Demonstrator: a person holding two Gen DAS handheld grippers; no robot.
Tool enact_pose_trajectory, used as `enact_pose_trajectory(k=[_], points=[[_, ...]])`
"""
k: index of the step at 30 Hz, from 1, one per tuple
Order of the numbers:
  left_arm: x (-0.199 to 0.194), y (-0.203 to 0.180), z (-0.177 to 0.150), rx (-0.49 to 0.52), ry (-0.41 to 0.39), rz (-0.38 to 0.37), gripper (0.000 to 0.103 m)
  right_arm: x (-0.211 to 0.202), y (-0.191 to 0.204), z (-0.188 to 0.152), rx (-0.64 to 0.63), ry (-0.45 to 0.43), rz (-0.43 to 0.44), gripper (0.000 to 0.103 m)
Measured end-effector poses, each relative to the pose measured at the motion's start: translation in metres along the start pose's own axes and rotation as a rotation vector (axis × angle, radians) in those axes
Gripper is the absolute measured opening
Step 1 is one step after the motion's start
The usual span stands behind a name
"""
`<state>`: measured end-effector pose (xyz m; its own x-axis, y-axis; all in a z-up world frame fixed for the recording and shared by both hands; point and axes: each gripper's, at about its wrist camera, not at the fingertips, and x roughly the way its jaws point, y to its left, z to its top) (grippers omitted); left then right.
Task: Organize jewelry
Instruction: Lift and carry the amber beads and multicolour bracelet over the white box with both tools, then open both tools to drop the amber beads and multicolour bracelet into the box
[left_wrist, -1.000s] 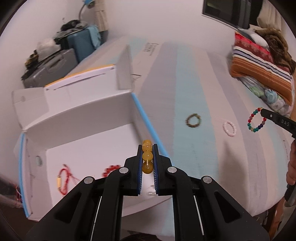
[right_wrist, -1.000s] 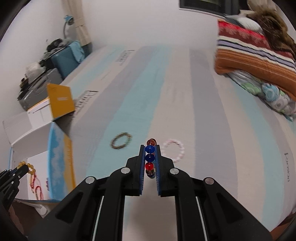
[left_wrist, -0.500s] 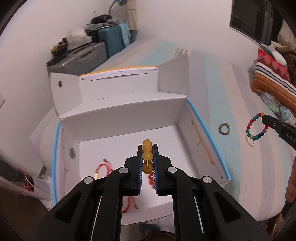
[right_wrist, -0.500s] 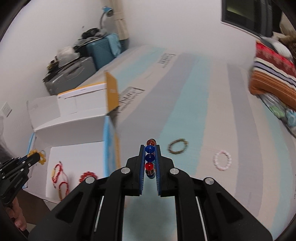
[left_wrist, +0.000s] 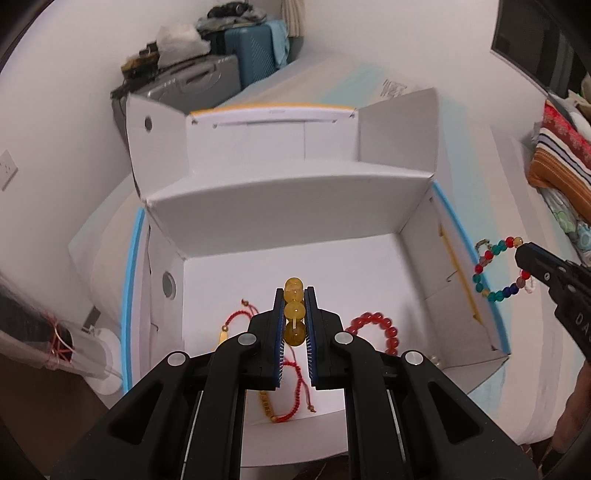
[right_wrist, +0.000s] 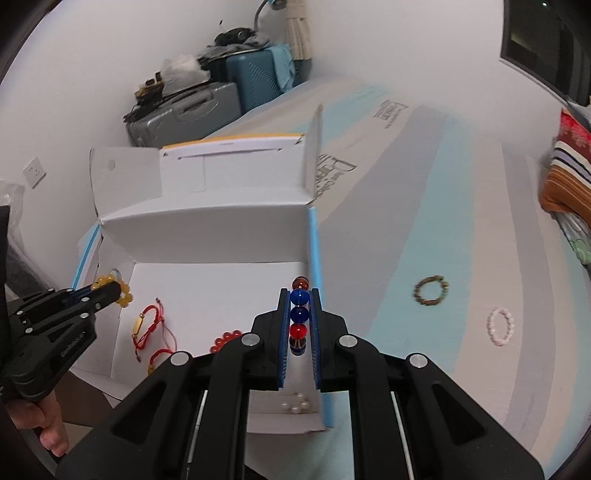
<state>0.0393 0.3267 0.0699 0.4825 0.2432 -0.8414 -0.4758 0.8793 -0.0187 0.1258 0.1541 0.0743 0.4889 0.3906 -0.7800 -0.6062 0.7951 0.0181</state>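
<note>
Amber bracelet (left_wrist: 294, 314) in left gripper (left_wrist: 294, 325), two bracelets (right_wrist: 430, 291) on bed (right_wrist: 461, 229)

Two grippers are in view, the left gripper (left_wrist: 294, 317) and the right gripper (right_wrist: 299, 321), and each has one bead bracelet clamped between its fingers: a yellow bracelet (left_wrist: 294, 314) and a multicoloured bracelet (right_wrist: 299, 314). One open white box (left_wrist: 280, 206) holds two red cord bracelets (right_wrist: 147, 325), one red bead bracelet (left_wrist: 380, 325) and one pearl bracelet (right_wrist: 295, 402). Two more bracelets lie on the bed (right_wrist: 424, 206), one brown bracelet (right_wrist: 430, 291) and one pink bracelet (right_wrist: 500, 326), and two suitcases (right_wrist: 255, 79) stand by the wall.
</note>
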Motion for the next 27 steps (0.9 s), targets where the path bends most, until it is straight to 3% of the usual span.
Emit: enact_pose_trajectory(k=[19,27], points=[[0.071,0.028,-0.016,-0.009,0.174,0.060,0.009,0.100,0.035,-0.019,-0.024,0.200,-0.001,0.009],[0.082,0.032,-0.020,0.000,0.198,0.070,0.009,0.112,0.039,-0.024,-0.021,0.225,-0.004,0.010]])
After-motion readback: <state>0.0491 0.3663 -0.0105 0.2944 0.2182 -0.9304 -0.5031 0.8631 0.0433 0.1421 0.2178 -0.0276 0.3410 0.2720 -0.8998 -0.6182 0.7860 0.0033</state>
